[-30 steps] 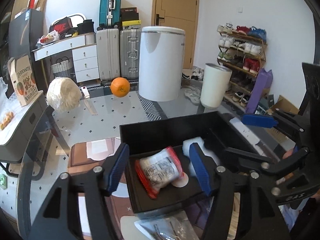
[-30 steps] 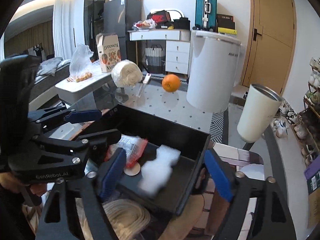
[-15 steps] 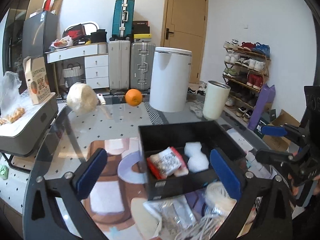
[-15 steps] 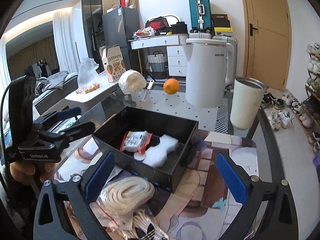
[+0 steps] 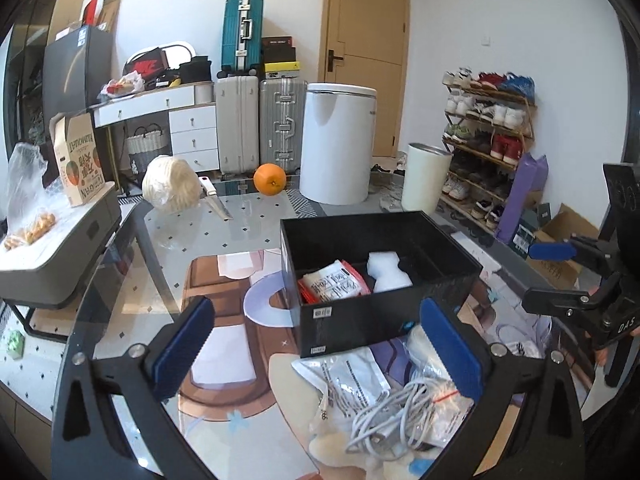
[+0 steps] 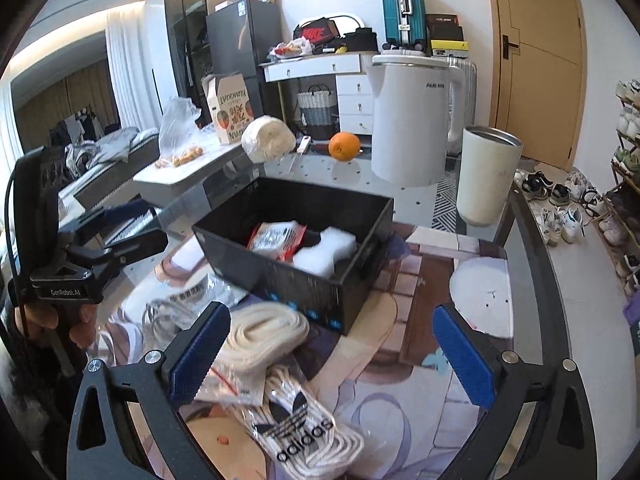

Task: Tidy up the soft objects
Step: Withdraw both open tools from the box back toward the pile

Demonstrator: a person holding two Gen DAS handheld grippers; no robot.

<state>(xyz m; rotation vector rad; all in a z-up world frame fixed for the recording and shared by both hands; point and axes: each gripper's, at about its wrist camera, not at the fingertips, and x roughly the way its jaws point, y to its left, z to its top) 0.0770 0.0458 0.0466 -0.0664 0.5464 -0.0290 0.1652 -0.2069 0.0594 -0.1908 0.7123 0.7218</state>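
A black box (image 5: pixel 384 314) (image 6: pixel 280 276) stands on the glass table and holds a red-and-white packet (image 5: pixel 334 286) (image 6: pixel 276 238) and a white foam piece (image 5: pixel 388 270) (image 6: pixel 326 254). My left gripper (image 5: pixel 316 346) is open and empty, drawn back in front of the box. My right gripper (image 6: pixel 328 348) is open and empty too, over bagged cream rope (image 6: pixel 264 338) and bagged adidas socks (image 6: pixel 296 428). A silver packet (image 5: pixel 352 376) and a white cable bundle (image 5: pixel 400 412) lie near the left fingers. The right gripper (image 5: pixel 552 252) shows at the left view's right edge, the left gripper (image 6: pixel 128 226) at the right view's left edge.
A large white kettle (image 5: pixel 338 144) (image 6: pixel 416 120), a white tumbler (image 5: pixel 426 182) (image 6: pixel 486 176), an orange (image 5: pixel 270 180) (image 6: pixel 344 146), a knife (image 5: pixel 214 198) and a cream ball of string (image 5: pixel 172 184) (image 6: pixel 268 138) stand on the far table. A grey side unit (image 5: pixel 56 256) sits left.
Both grippers opened wide, let go of the packet and the foam piece in the box, and drew back toward me. The box now sits farther from both cameras.
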